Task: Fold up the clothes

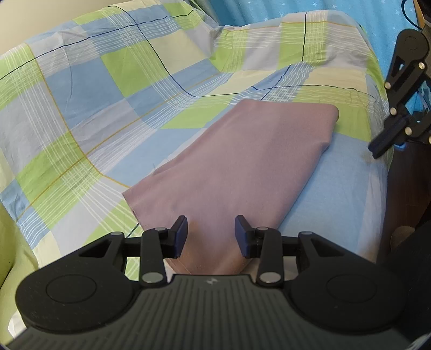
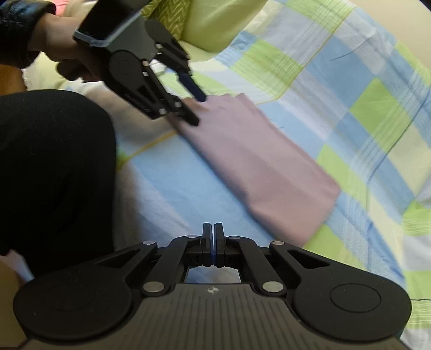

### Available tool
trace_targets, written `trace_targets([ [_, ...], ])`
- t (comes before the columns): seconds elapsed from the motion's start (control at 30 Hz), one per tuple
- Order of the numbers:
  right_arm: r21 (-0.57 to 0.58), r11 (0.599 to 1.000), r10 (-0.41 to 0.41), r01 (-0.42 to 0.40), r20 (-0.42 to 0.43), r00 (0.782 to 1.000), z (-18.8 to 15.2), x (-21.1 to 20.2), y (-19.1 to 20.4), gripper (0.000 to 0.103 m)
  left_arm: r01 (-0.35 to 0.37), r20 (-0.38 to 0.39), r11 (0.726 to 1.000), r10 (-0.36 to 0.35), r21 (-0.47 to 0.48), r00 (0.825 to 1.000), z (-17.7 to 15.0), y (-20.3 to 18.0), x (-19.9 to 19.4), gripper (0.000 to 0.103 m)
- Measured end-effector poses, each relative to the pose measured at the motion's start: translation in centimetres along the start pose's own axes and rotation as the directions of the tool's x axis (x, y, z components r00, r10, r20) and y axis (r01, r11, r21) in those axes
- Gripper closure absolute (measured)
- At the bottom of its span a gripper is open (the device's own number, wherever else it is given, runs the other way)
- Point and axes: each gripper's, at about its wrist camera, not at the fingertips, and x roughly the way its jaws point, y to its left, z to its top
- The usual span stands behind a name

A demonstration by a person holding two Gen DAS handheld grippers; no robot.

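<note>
I see one mauve garment (image 1: 237, 164) – plain, smooth, folded into a long narrow rectangle lying flat on the checked bedsheet (image 1: 89, 113). Its near end sits between my left fingers (image 1: 180, 237); its far end lies just ahead of my right fingers (image 2: 207, 239).

**Item count, both wrist views**

I count one folded mauve garment (image 1: 237, 167), a single flat rectangle; no second piece of clothing shows. One checked bedsheet (image 1: 107, 88) covers one bed. I have two grippers: the left gripper (image 1: 211, 237), two blue-padded jaws standing apart, and the right gripper (image 2: 213, 243), two jaws pressed together. In the right wrist view I see one hand (image 2: 58, 45) on the left unit, one dark sleeve (image 2: 18, 24), and one black-clad leg (image 2: 54, 172). One blue starred curtain (image 1: 350, 10) hangs behind.
</note>
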Motion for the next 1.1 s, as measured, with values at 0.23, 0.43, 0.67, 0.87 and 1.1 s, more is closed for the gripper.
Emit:
trace_targets([
  [0.23,0.063,0.992,-0.111,0.11,0.026,0.993,0.3,0.5,-0.6,0.077,-0.001,0.003,1.0,0.001,-0.002,1.0,-0.1,0.0,0.1,0.069],
  [0.43,0.025,0.993,-0.119,0.118,0.053,0.992,1.6,2.5,-2.1,0.082,0.001,0.003,1.0,-0.001,-0.006,1.0,0.0,0.0,0.0,0.068],
  [0.67,0.023,0.996,-0.082,0.081,0.044,0.996,1.9,3.8,-3.3,0.088,0.007,0.032,1.0,-0.007,0.013,0.999,0.3,-0.1,-0.4,0.067],
  [0.87,-0.03,0.997,-0.068,0.069,0.026,0.997,2.0,4.4,-2.6,0.088,0.044,0.057,0.998,-0.047,0.048,0.997,1.5,-0.7,-0.6,0.064],
  [1.1,0.037,0.999,-0.031,0.029,0.048,0.998,1.8,4.6,-3.9,0.1,0.071,0.04,0.994,-0.075,0.088,0.996,1.8,-2.0,0.1,0.063],
])
